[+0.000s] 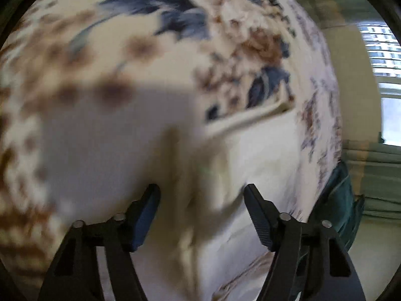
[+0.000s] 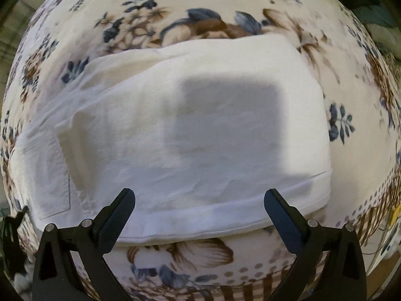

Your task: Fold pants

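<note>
White pants [image 2: 190, 130] lie folded over on a floral blanket [image 2: 200, 5], a hem band along the near edge and a back pocket [image 2: 47, 165] at the left. My right gripper [image 2: 200, 200] is open and empty, its fingertips over the near hem. In the blurred left wrist view the white pants [image 1: 120, 145] fill the middle, with a fabric ridge running between the fingers. My left gripper [image 1: 202, 193] is open, close above the cloth; I cannot tell whether it touches.
The floral blanket [image 1: 175, 25] covers the bed. Its right edge drops off toward a dark green cloth [image 1: 338, 200], green curtains [image 1: 376, 180] and a window [image 1: 381, 50]. Dark objects [image 2: 12, 238] lie at the bed's left edge.
</note>
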`<state>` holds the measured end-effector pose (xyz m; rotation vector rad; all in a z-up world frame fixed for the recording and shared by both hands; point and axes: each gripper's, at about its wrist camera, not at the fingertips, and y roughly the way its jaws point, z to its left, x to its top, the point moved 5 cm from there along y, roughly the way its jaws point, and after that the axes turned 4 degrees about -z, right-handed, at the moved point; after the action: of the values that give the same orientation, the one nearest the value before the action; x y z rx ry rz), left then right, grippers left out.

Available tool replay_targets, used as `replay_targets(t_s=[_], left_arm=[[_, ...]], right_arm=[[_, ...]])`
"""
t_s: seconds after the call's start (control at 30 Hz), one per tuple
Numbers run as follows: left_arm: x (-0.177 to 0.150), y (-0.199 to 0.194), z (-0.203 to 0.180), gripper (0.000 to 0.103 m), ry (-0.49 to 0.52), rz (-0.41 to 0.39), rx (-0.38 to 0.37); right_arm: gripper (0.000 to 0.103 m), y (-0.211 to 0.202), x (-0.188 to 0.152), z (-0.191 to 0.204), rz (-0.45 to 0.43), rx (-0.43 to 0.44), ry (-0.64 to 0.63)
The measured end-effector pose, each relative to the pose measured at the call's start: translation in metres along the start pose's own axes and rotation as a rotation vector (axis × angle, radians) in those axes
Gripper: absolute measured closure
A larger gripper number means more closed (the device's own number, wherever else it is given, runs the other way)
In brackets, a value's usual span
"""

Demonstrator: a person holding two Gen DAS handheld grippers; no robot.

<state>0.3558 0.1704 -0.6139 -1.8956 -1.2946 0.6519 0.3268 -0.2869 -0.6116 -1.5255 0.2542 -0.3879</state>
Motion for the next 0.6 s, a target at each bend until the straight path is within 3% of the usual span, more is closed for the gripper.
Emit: replay_targets(t_s=[0.03,0.13,0.2,0.3,0.43,0.6], left_arm=[[0.005,0.006,-0.004,0.053,0.025,-0.005,0.005],[0.013,0.022,-0.009,0.057,0.048,-0.017,0.036],[0.008,0.017,-0.013,0.074,0.075,-0.049,0.032],[-0.005,0.001,-0.033,0.087,0.192,-0.127,0.007],[-0.036,-0.045,-0.085,0.089,0.386,-0.202,-0.095],[-0.121,-0.090,-0.172,0.090,0.662,-0.228,-0.201]], right_arm=[[0.000,0.002,0.000,-0.001,0.004,-0.012,-0.003],[0.000,0.005,0.002,-0.006,0.003,-0.047,-0.017],[0.000,0.007,-0.003,-0.007,-0.005,-0.098,-0.048],[0.000,0.005,-0.001,-0.001,-0.036,-0.147,-0.103],[0.000,0.000,0.005,0.006,-0.069,-0.128,-0.129],[0.000,-0.024,-0.006,-0.040,-0.082,-0.040,-0.055]])
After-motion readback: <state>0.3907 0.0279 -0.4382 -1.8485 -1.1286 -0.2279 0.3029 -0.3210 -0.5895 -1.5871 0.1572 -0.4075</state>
